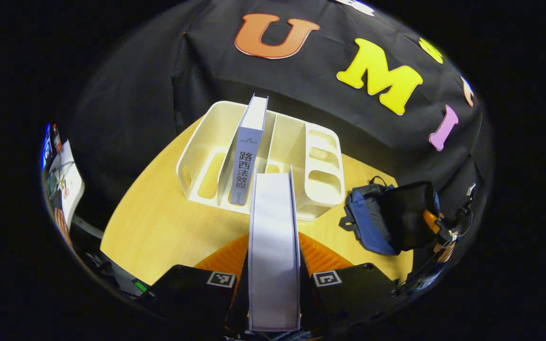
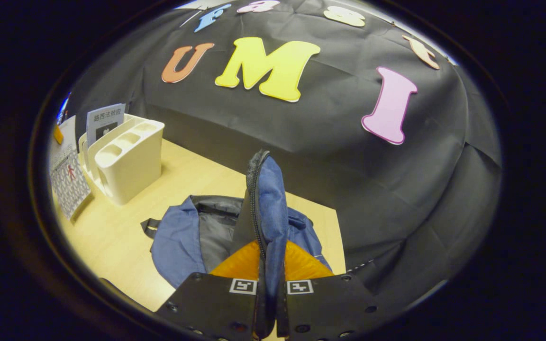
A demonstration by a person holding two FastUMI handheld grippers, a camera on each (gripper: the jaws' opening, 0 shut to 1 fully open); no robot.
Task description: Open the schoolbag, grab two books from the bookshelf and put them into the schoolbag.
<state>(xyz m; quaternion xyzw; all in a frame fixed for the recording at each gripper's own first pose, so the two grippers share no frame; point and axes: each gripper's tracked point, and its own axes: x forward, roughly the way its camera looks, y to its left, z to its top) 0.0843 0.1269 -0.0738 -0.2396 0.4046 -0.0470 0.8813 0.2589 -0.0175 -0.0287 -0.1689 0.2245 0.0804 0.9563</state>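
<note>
Left gripper is closed on a book, both fingers pressing its covers, with the page edge facing the camera and the book standing on edge above the table. Just beyond the book sits the cream bookshelf, a slotted rack on the wooden top; a second book stands upright in one of its middle slots, spine toward the camera. Off to the right of the rack, well apart from it, lies the schoolbag, blue and black.

Right gripper is pinched tight on the bag's blue flap, holding the zippered edge up so it stands between the fingers. Below and behind the flap, the bag's grey lining shows, so the bag is open. Farther left on the table, the rack stands with the second book's cover rising above it.
</note>
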